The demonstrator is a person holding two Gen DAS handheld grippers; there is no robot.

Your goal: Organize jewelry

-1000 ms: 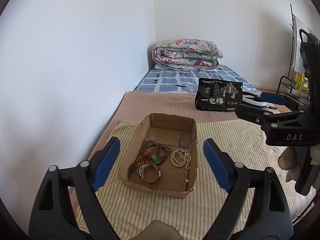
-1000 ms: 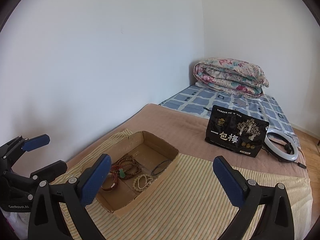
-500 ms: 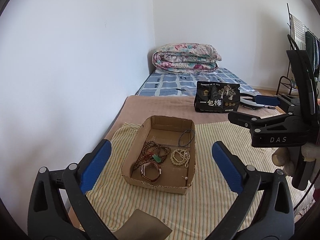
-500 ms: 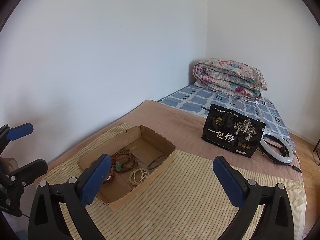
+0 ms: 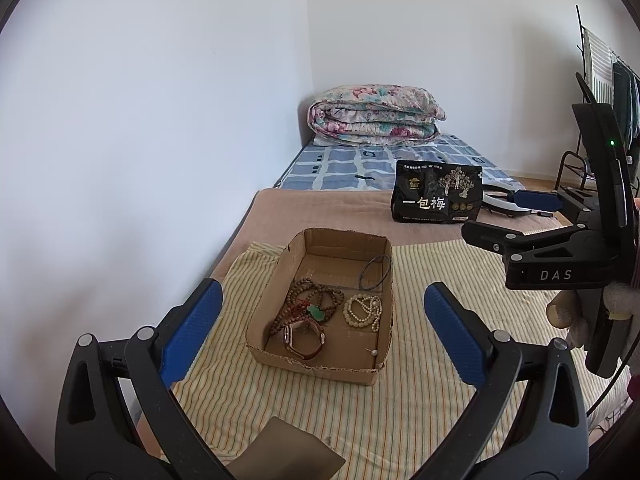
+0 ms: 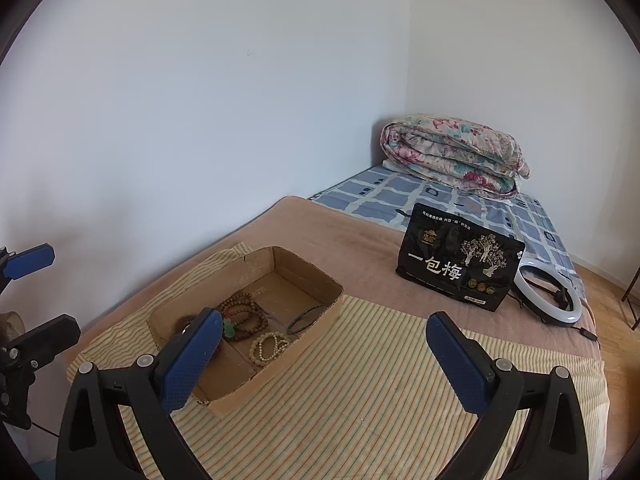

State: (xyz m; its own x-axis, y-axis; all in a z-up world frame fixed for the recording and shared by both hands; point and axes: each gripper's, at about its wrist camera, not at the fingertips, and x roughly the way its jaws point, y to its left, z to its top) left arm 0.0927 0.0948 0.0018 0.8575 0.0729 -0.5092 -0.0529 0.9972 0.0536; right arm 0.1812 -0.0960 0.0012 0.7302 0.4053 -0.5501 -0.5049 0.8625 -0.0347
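The cardboard box (image 5: 320,308) sits on a striped cloth (image 5: 420,400) spread over the near end of the bed. Inside it lie a brown bead necklace with a green pendant (image 5: 314,304), a cream bead bracelet (image 5: 362,310), a leather-strap watch (image 5: 304,336) at the near wall, and a thin dark bangle (image 5: 374,272) leaning against the right wall. All items lie loose on the box floor; none is gripped.

The left gripper (image 5: 323,330) hangs above and short of the box, its blue pads spread wide with the box framed between them, holding nothing. The right gripper (image 6: 323,354) is likewise spread wide and empty, with its left pad overlapping the box's near corner in its own view.

Compared with one second ago, both grippers have drawn back and risen: the box appears smaller and farther off in each view, and the jaws of the left gripper stand wider apart. The box contents are unchanged in position.

Under the cloth lies a tan blanket (image 5: 320,212). Beyond it stand a black snack bag (image 6: 460,268) and a white ring light (image 6: 548,300) just beside it. A blue checked sheet (image 6: 400,196) and a folded floral quilt (image 6: 452,152) occupy the far end, against plain white walls (image 6: 200,120).
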